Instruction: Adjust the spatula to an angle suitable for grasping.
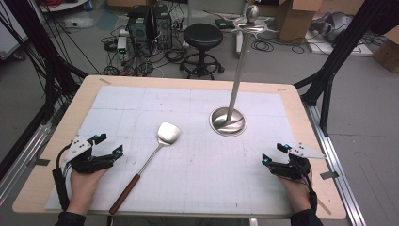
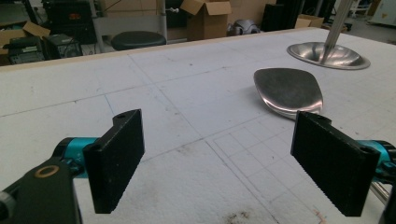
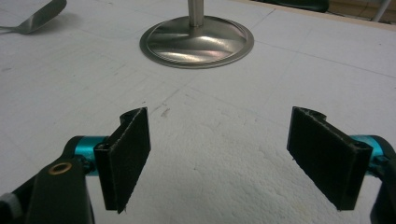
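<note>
Presently, the left claw is seen at the near left of the surface, held in a hand that enters from the bottom edge. Its jaws are spread wide and nothing is gripped between them; in the left gripper view only the white mat is seen between the pads.

Just to the right of that claw a spatula is laid flat on the mat. Its metal blade is turned toward the far side, and its reddish-brown handle is angled toward the near edge. The spatula is touched by neither claw. In the left gripper view the blade is seen ahead of the right-hand jaw.

Farther right, a metal stand is set upright on its round base, with hooks at its top. It is placed near the blade but apart from it.

At the near right, the right claw is held low over the mat by the other hand. Its jaws are likewise spread wide and empty, and in the right gripper view they are pointed toward the stand base.
</note>
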### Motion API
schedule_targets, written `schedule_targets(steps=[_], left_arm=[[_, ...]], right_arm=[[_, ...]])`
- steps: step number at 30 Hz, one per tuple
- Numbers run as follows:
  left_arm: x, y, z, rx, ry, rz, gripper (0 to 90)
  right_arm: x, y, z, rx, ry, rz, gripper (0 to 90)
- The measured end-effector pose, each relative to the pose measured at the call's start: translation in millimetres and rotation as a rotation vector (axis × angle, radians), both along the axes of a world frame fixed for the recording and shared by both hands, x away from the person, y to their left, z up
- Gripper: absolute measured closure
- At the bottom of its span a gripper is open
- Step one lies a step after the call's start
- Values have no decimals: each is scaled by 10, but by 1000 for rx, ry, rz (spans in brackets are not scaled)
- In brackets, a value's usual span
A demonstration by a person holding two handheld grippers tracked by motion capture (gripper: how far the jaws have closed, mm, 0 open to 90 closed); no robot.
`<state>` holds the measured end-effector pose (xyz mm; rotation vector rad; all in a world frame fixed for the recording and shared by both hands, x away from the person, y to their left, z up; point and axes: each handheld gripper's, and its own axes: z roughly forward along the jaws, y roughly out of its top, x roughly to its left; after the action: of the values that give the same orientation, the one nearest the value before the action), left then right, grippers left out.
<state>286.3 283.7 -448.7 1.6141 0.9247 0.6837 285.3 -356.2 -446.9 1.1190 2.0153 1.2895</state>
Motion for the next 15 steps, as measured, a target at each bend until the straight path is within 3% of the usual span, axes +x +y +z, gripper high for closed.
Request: schedule_targets(steps=[9, 12, 15], left_arm=[[6, 4, 8, -7, 15, 11, 159], [10, 0, 18, -37, 82, 13, 159], [13, -6, 35, -47, 110, 15, 157]], right_arm=[[0, -5, 1, 8, 7, -10, 182], [2, -9, 1, 12, 4, -11, 176], [5, -10, 1, 12, 6, -8, 176]])
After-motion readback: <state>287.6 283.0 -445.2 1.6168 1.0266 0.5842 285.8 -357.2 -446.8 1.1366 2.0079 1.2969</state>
